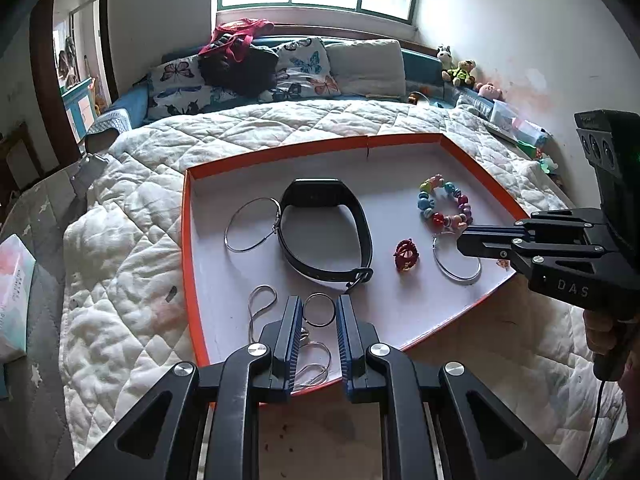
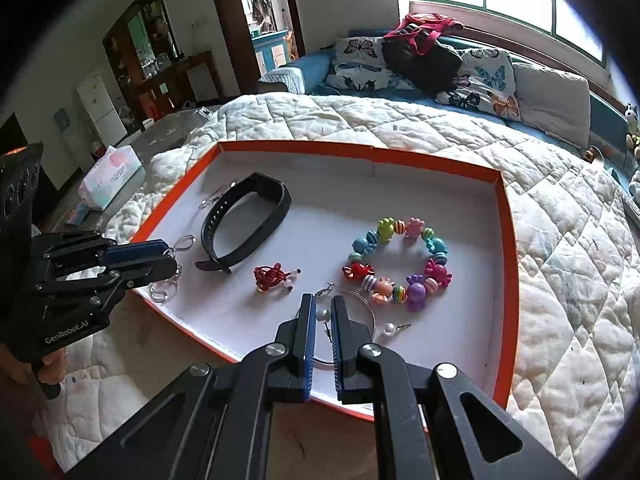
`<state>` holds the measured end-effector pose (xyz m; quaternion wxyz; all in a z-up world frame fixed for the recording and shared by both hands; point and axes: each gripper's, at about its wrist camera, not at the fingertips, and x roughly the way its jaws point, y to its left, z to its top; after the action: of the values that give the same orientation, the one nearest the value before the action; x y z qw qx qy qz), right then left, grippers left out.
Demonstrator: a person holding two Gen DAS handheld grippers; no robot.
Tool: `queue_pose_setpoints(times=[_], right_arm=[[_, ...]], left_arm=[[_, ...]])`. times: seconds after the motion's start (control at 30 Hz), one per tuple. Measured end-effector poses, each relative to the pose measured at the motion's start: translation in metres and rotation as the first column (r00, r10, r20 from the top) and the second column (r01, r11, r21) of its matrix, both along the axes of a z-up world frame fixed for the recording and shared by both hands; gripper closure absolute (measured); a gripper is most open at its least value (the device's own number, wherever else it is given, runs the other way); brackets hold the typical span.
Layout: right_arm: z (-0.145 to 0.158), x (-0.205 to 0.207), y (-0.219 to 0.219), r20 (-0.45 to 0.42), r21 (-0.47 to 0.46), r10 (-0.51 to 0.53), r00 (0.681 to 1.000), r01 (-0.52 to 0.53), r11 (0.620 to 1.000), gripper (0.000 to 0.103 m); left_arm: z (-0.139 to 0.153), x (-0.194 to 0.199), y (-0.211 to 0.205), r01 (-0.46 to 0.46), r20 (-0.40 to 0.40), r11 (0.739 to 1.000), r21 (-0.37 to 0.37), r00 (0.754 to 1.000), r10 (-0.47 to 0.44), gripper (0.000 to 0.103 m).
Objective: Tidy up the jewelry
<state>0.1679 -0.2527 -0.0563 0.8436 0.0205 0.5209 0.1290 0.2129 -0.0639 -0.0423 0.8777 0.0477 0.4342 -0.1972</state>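
Observation:
An orange-rimmed tray (image 1: 280, 154) with a white floor lies on the bed and holds the jewelry. My left gripper (image 1: 319, 308) is open, its fingers either side of a small silver ring (image 1: 318, 309) on a thin chain (image 1: 260, 304). My right gripper (image 2: 322, 312) is open around a pearl earring (image 2: 323, 314), with a second pearl earring (image 2: 390, 329) to its right. Also in the tray are a black wristband (image 1: 326, 228), a silver hoop (image 1: 250, 226), a red knot charm (image 1: 407, 255), another hoop (image 1: 456, 260) and a colourful bead bracelet (image 2: 396, 264).
The tray (image 2: 506, 240) rests on a white quilted blanket (image 1: 128, 260). Butterfly pillows (image 1: 240, 76) and dark clothes lie at the head of the bed. A tissue pack (image 2: 112, 178) sits on the left. The right gripper shows in the left view (image 1: 464, 240).

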Motion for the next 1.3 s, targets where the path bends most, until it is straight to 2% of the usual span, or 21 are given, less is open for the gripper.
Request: queue_pose_setpoints(times=[0.6,0.63,0.67,0.73,0.83,1.0,1.07,1.13,1.23,1.3], right_arm=[[-0.011,0.005,-0.009,-0.037,0.028,-0.009,0.999,0.010,1.000,0.093],[-0.011,0.005,-0.009,-0.033,0.028,-0.011,0.999,0.012,1.000,0.093],[-0.010,0.004,-0.010,-0.030,0.029,-0.009,1.000,0.010,1.000,0.093],[-0.008,0.004,-0.010,-0.024,0.026,-0.012,1.000,0.013,1.000,0.089],[-0.004,0.001,-0.012,-0.008,0.025,-0.022,1.000,0.023,0.999,0.078],[0.010,-0.004,-0.011,0.024,0.003,-0.028,0.999,0.028,1.000,0.075],[0.018,-0.007,-0.011,0.037,-0.009,-0.037,0.999,0.037,0.999,0.071],[0.026,-0.012,-0.013,0.047,-0.010,-0.052,0.998,0.053,0.999,0.065],[0.035,-0.021,-0.014,0.068,-0.034,-0.067,0.995,0.070,0.997,0.061],[0.039,-0.027,-0.014,0.079,-0.056,-0.075,0.994,0.079,0.995,0.060]], left_arm=[[-0.014,0.012,-0.009,-0.014,-0.050,1.000,0.008,0.999,0.015,0.081],[-0.014,0.012,-0.008,-0.017,-0.051,1.000,0.010,0.999,0.018,0.075],[-0.014,0.012,-0.009,-0.022,-0.050,1.000,0.012,0.998,0.023,0.064],[-0.011,0.011,-0.009,-0.034,-0.033,0.999,0.014,0.999,0.034,0.056],[-0.006,0.009,-0.007,-0.040,-0.027,0.999,0.012,0.999,0.041,0.054],[0.005,-0.003,-0.005,-0.051,-0.013,0.999,0.010,0.999,0.051,0.053],[0.011,-0.010,-0.002,-0.057,-0.006,0.998,0.005,0.998,0.057,0.040],[0.020,-0.021,0.002,-0.073,0.022,0.997,0.006,0.997,0.073,0.035],[0.031,-0.035,0.007,-0.092,0.037,0.996,-0.001,0.995,0.092,0.023],[0.038,-0.045,0.011,-0.106,0.049,0.994,-0.015,0.993,0.107,0.020]])
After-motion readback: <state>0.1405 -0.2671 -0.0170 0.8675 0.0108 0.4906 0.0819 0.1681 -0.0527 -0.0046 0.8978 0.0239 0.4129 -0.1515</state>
